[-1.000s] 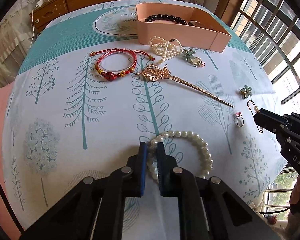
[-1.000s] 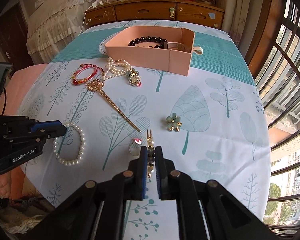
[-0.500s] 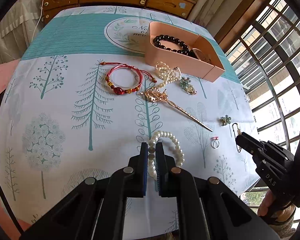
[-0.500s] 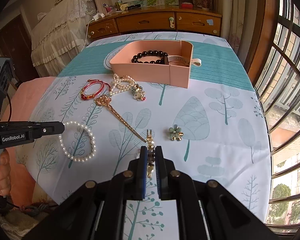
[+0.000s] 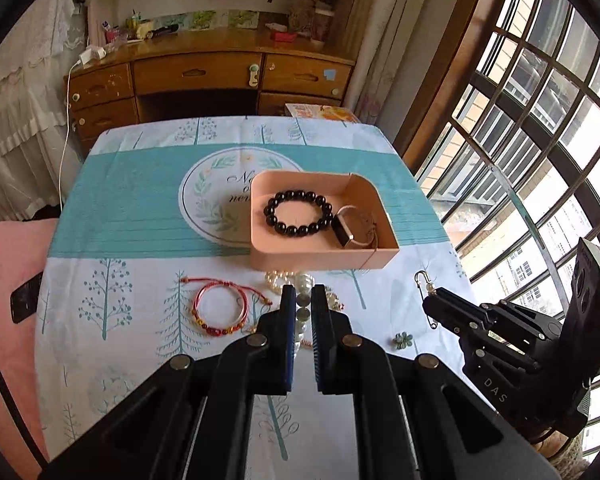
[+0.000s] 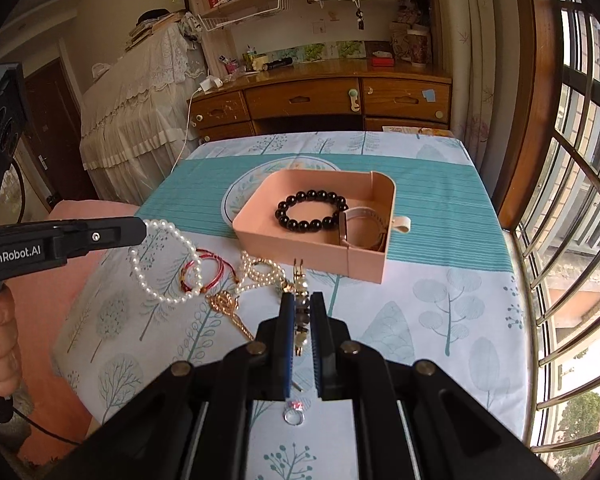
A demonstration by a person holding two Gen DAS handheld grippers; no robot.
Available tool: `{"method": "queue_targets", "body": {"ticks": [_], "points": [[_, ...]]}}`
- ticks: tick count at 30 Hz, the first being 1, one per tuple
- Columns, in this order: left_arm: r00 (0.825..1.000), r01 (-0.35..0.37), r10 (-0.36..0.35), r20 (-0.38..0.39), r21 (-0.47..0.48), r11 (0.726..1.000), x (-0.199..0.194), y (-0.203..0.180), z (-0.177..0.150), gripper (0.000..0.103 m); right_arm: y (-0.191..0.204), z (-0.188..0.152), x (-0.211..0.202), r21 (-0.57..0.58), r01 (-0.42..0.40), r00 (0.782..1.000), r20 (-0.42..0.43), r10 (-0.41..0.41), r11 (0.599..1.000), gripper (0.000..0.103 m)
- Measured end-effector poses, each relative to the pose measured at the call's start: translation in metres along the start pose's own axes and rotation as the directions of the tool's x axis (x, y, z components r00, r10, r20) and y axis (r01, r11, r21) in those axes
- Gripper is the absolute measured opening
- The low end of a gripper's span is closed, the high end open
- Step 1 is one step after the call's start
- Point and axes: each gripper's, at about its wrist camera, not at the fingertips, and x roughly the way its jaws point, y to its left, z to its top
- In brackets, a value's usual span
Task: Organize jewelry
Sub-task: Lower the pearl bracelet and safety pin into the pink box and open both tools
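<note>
Sunlight from a barred window is falling across a table (image 5: 112, 216) covered in a tree-print cloth, with a wooden dresser (image 6: 320, 100) standing beyond its far edge.

A pink box (image 5: 320, 258) is sitting near the middle of the table, toward the far edge, holding a black bead bracelet (image 5: 298, 214) and a watch (image 5: 350, 230) side by side.

The left gripper (image 5: 300, 308) is clenching a pearl bracelet (image 6: 166, 260), which is hanging off the fingertips above the cloth, over the table's left side.

The right gripper (image 6: 301, 312) is grasping a beaded pin (image 6: 299, 280), lifted in front of the box's near wall; in the left view the pin's wire loop is sticking out past the tips (image 5: 422, 278).

Lying on the cloth between the box and the near edge are a red cord bracelet (image 5: 222, 308), a heap of pearls (image 6: 260, 272), a gold hairpin (image 6: 230, 312), a small green flower (image 5: 403, 339) and a ring (image 6: 294, 414). A phone (image 5: 26, 298) is resting just off the table's left edge.
</note>
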Motion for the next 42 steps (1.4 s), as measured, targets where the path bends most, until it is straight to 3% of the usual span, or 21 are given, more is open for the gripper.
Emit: {"method": "queue_targets", "body": {"ticks": [5, 9, 17, 22, 24, 26, 28, 33, 42], "points": [[0.998, 0.008, -0.008, 0.061, 0.009, 1.000, 0.010, -0.012, 0.039, 0.005, -0.016, 0.033, 0.017, 0.058, -0.016, 0.999, 0.034, 0.014, 0.998, 0.007], [0.999, 0.008, -0.008, 0.052, 0.003, 1.000, 0.033, -0.017, 0.060, 0.005, -0.030, 0.052, 0.038, 0.123, -0.048, 0.999, 0.025, 0.045, 0.991, 0.008], [1.000, 0.005, -0.006, 0.010, 0.013, 1.000, 0.095, -0.020, 0.076, 0.005, -0.046, 0.065, 0.085, 0.199, -0.080, 0.996, -0.022, 0.086, 0.977, 0.008], [0.998, -0.047, 0.047, -0.035, 0.017, 0.999, 0.135, -0.010, 0.071, 0.007, -0.055, 0.063, 0.104, 0.221, -0.051, 0.997, -0.050, 0.064, 0.974, 0.008], [0.997, -0.050, 0.051, -0.060, 0.017, 0.999, 0.144, -0.005, 0.067, 0.024, -0.058, 0.064, 0.111, 0.229, -0.037, 0.997, -0.063, 0.053, 0.973, 0.008], [0.996, -0.045, 0.045, -0.075, 0.002, 0.999, 0.147, 0.001, 0.064, 0.067, -0.063, 0.062, 0.117, 0.254, -0.022, 0.996, -0.078, 0.043, 0.967, 0.008], [0.998, -0.048, 0.047, -0.041, -0.026, 0.998, 0.141, 0.008, 0.060, 0.078, -0.071, 0.061, 0.121, 0.292, -0.021, 0.994, -0.099, 0.051, 0.956, 0.008], [0.999, -0.045, 0.043, -0.031, -0.076, 0.996, 0.130, 0.025, 0.053, 0.079, -0.080, 0.058, 0.123, 0.353, -0.036, 0.991, -0.105, 0.077, 0.935, 0.008], [0.997, -0.072, 0.069, -0.029, -0.128, 0.989, 0.110, 0.047, 0.037, 0.079, -0.066, 0.062, 0.104, 0.323, -0.035, 0.995, -0.081, 0.064, 0.946, 0.008]]}}
